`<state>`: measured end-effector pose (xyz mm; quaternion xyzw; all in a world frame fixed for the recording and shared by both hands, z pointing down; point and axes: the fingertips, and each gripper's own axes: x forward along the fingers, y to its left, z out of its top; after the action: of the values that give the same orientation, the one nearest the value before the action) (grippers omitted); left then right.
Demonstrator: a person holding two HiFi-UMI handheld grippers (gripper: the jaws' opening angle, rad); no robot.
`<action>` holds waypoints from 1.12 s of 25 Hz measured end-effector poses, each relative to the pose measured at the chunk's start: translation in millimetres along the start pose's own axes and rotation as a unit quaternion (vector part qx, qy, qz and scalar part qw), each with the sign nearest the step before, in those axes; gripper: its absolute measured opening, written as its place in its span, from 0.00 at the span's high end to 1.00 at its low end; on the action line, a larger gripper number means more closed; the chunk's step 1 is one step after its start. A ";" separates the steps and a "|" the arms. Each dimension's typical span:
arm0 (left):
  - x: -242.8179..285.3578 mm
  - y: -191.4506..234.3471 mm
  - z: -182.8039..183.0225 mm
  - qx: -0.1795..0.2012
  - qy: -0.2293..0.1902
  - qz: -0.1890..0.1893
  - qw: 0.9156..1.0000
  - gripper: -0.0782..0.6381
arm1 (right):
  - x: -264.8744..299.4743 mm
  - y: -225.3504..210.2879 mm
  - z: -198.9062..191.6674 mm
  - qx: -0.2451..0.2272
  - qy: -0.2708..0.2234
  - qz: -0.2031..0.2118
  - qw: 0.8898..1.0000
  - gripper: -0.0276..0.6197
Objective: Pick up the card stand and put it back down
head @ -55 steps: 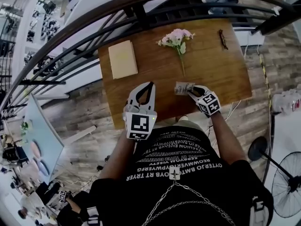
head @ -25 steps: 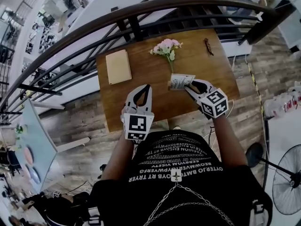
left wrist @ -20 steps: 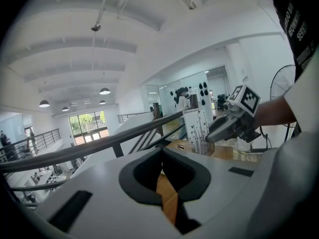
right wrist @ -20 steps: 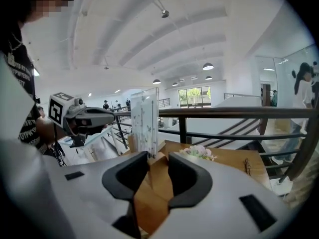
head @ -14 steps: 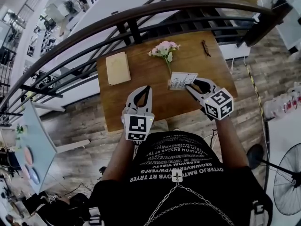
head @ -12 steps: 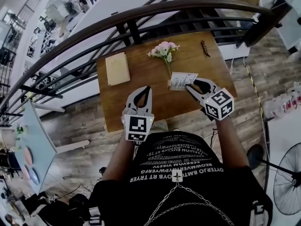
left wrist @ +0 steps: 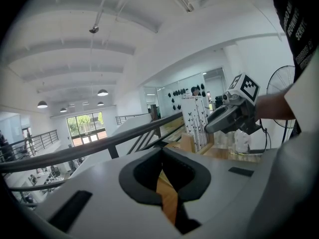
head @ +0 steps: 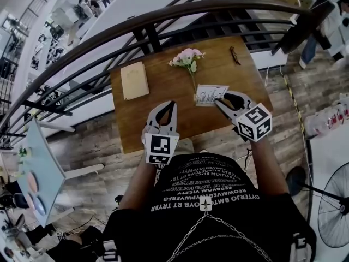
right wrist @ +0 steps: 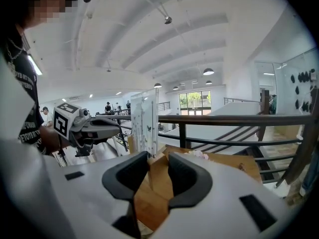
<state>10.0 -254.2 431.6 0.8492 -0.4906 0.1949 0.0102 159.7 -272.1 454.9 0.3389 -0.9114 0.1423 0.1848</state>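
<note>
Head view: both forearms reach forward from the chest, tipped slightly down. The right gripper (head: 221, 99) sits at 1 o'clock and aims toward 10 o'clock. Its jaws are clamped on the card stand (head: 210, 94), a white printed card upright in a small wood base, over the near right part of the table (head: 245, 75). The left gripper (head: 172, 106) is at the table's 6 o'clock edge, pointing to 12, tips together, holding nothing. The table is rectangular brown wood with visible grain. A flat tan notebook (head: 133, 81) lies at 10 o'clock on it, and pink flowers (head: 185, 58) on a thin stem at 12. A dark curved railing (head: 163, 16) runs past the far edge.

Left gripper view: white jaw shells with black pads, tips meeting, only table wood showing through the hollow. At 2 o'clock the right gripper holds the stand by its base. The card carries a black butterfly print.

Right gripper view: the pads stand fairly wide, pressed on either side of the wood base. The card rises straight up at 11 o'clock, and the left gripper is at 9 o'clock.

Two seconds back the stand sat on the table by the end of the flower stem. Now it is lifted and looks larger in the head view, with the right gripper higher. The left gripper has barely shifted.
</note>
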 end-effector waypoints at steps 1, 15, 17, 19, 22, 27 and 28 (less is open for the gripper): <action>0.0 -0.7 0.5 0.001 0.000 -0.001 1.000 0.86 | -0.4 0.1 0.4 0.001 -0.001 0.001 1.000 0.74; 9.8 14.8 -7.7 0.005 0.017 0.003 1.000 0.86 | 29.9 -7.5 -16.9 0.017 0.010 0.015 1.000 0.74; 14.0 20.4 -9.3 0.005 0.022 0.003 1.000 0.86 | 37.9 -10.9 -19.6 0.021 0.013 0.014 1.000 0.74; 19.7 24.9 -11.2 0.004 0.027 0.001 1.000 0.86 | 45.3 -15.4 -24.2 0.025 0.017 0.013 0.999 0.74; 30.0 31.4 -16.0 0.002 0.034 -0.002 0.999 0.86 | 58.0 -22.5 -34.7 0.032 0.023 0.013 0.999 0.74; 46.5 47.4 -19.6 -0.002 0.043 -0.002 0.999 0.86 | 86.3 -36.3 -59.4 0.048 0.047 0.007 0.998 0.74; 49.9 49.5 -20.1 -0.003 0.045 -0.002 0.999 0.86 | 91.7 -39.4 -65.9 0.052 0.051 0.007 0.997 0.74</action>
<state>-15.8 -317.1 458.5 0.8405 -0.4888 0.2313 0.0347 137.7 -327.4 558.6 0.3339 -0.8945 0.2081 0.2125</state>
